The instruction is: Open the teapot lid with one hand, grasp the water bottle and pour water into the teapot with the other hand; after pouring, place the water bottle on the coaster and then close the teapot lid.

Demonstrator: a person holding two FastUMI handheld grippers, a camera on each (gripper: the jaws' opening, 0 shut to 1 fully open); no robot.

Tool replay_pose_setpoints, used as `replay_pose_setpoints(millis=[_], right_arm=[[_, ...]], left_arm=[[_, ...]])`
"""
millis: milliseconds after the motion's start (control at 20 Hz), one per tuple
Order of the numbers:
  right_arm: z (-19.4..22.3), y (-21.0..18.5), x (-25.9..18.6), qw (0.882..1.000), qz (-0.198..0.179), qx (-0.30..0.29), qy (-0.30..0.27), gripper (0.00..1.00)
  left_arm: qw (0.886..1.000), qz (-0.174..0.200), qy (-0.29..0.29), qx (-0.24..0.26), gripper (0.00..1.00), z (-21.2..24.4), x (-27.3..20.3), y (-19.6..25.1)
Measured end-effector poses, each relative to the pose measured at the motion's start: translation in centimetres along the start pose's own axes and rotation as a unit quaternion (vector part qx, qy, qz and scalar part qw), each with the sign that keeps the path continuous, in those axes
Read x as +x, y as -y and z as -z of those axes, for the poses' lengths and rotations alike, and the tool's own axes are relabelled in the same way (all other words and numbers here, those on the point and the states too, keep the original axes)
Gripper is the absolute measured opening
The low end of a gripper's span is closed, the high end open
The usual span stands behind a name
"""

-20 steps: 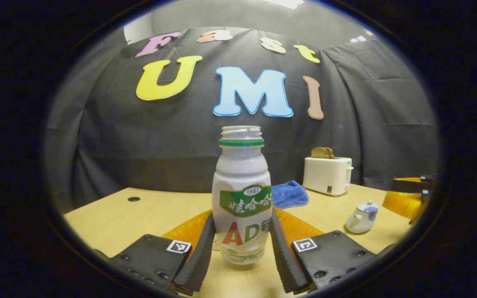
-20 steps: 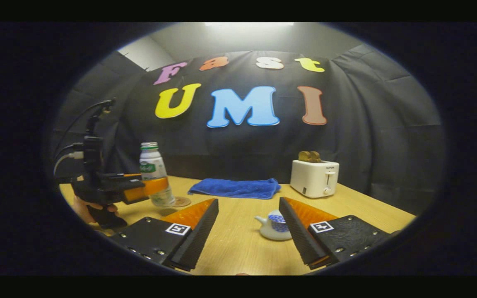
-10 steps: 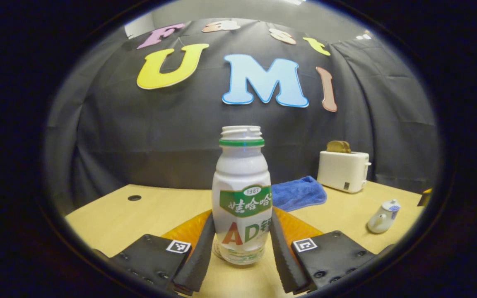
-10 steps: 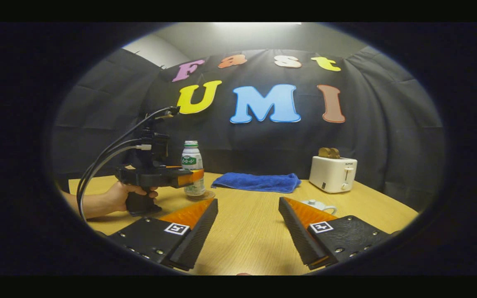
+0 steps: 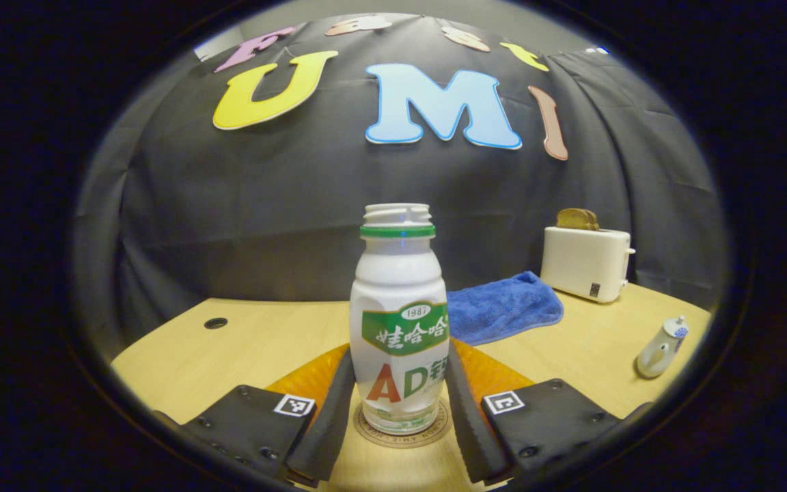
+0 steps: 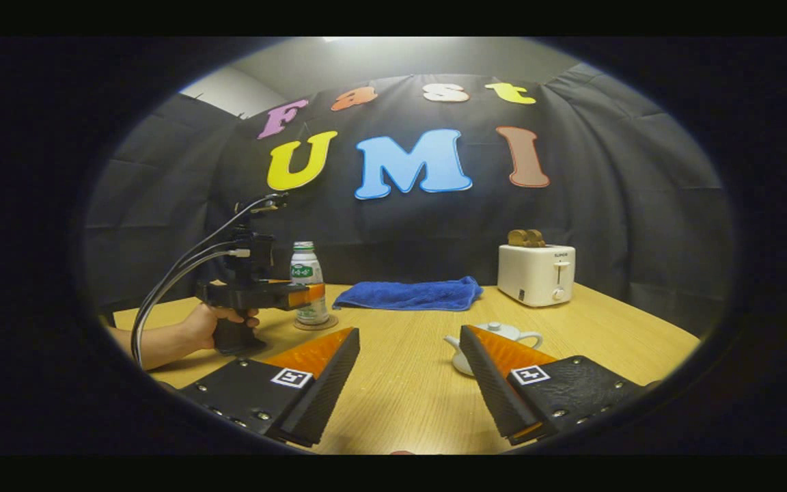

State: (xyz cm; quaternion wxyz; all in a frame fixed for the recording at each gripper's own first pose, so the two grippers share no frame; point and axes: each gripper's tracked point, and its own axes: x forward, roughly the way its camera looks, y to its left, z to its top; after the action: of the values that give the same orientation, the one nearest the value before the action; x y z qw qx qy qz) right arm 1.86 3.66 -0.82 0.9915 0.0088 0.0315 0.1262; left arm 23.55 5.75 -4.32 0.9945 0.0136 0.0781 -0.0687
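Table: I see a light wood-grain top (image 6: 400, 383) running wide across the booth; a round cable hole (image 5: 215, 322) sits at its far left in the left gripper view.
Room: black cloth wall (image 6: 605, 205) behind the table, pale ceiling strip above it.
Hand: a person's hand (image 6: 212, 320) with bare forearm grips the left tool's handle, cables looping up behind it, in the right gripper view.
Left gripper: my left gripper (image 5: 397, 403) has both fingers pressed against the water bottle's lower sides, closed on it.
Water bottle: water bottle (image 5: 399, 321) upright, uncapped, its base on the coaster; also at left in the right gripper view (image 6: 306, 280).
Coaster: round brown coaster (image 5: 402, 434) under the bottle, rim showing around its base.
Towel: blue towel (image 6: 410, 295) flat near the back wall, mid table.
Right gripper: my right gripper (image 6: 408, 372) is spread wide, nothing between the fingers, above bare table.
Teapot: white teapot (image 6: 496, 335) with lid on, partly behind my right finger; far right in the left gripper view (image 5: 660, 339).
Toaster: white toaster (image 6: 535, 273) with bread in the slots, back right.
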Motion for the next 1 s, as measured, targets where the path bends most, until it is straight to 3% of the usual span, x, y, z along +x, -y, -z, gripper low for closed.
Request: replay_pose_setpoints(millis=[100,200,250,400,1000], right_arm=[[0.3,-0.1,0.1,1.000,-0.003,0.003,-0.004,0.90],[0.8,0.0,0.2,1.000,-0.002,0.000,-0.011,0.90],[0.8,0.1,0.1,1.000,-0.001,0.000,-0.010,0.90],[0.6,0.0,-0.1,1.000,-0.006,0.006,-0.010,0.90],[0.4,-0.9,-1.9,1.000,-0.014,0.004,-0.011,0.90]], left_arm=[[1.000,0.000,0.000,0.002,0.80,0.2,0.1,0.0],[1.000,0.001,0.002,0.001,0.70,0.2,0.1,0.1],[1.000,-0.005,0.006,0.005,0.85,0.0,0.1,-0.1],[1.000,-0.013,0.017,0.010,1.00,-0.6,-0.4,-0.4],[0.999,-0.027,0.024,0.011,1.00,-1.2,-4.3,-0.7]])
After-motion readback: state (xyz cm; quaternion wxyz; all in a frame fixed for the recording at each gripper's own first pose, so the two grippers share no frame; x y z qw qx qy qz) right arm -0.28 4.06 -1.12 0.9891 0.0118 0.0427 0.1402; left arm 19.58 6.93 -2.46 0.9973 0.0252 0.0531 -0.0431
